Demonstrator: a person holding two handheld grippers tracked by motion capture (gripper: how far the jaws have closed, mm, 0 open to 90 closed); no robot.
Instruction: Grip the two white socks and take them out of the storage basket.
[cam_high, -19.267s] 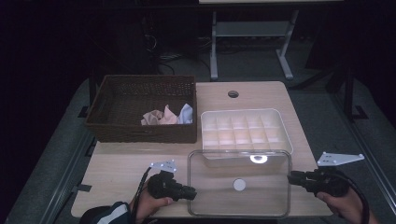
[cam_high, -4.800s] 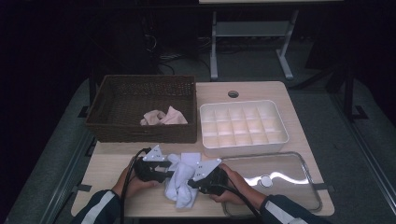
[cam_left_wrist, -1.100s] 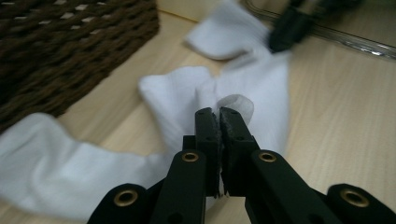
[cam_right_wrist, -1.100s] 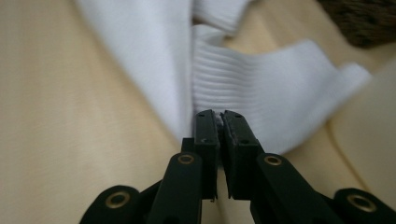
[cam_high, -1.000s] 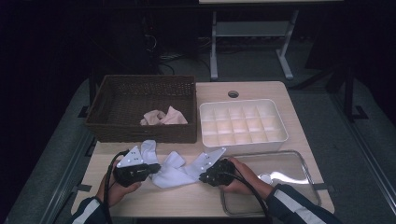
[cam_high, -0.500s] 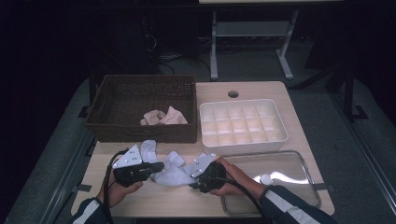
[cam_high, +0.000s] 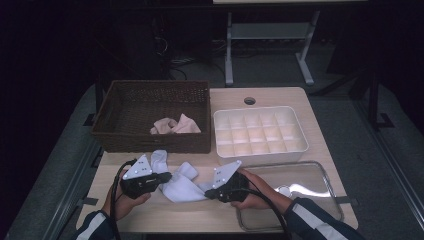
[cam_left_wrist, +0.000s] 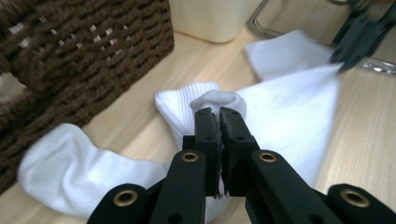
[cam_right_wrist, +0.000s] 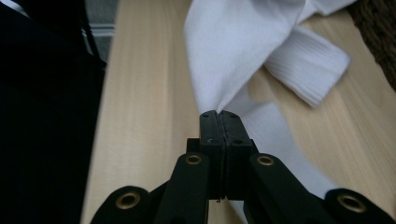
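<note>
White socks (cam_high: 179, 184) lie bunched on the wooden table (cam_high: 165, 215) near its front edge, just in front of the brown wicker basket (cam_high: 150, 145), between the two grippers. Left gripper (cam_high: 161, 179) held level, jaws pressed together on a fold of white sock; in the left gripper view that fold bulges just above the tips (cam_left_wrist: 218, 99). Right gripper (cam_high: 209, 193) has just clamped down, jaws now tight on a corner of sock fabric, cloth fanning up from the tips in the right gripper view (cam_right_wrist: 219, 60). That corner is lifted a little off the table and the fabric looks stretched between the two grips. A ribbed cuff (cam_right_wrist: 309, 63) rests on the wood beside the stretched cloth. Another sock end (cam_left_wrist: 74, 168) trails flat toward the basket in the left gripper view. Pinkish cloth (cam_high: 175, 125) sits inside the basket. White divided tray (cam_high: 259, 134) stands to the right of the basket, its cells bare. Clear lid (cam_high: 300, 190) lies on the table in front of the tray, under the person's right forearm; sleeves dark with light stripes
</note>
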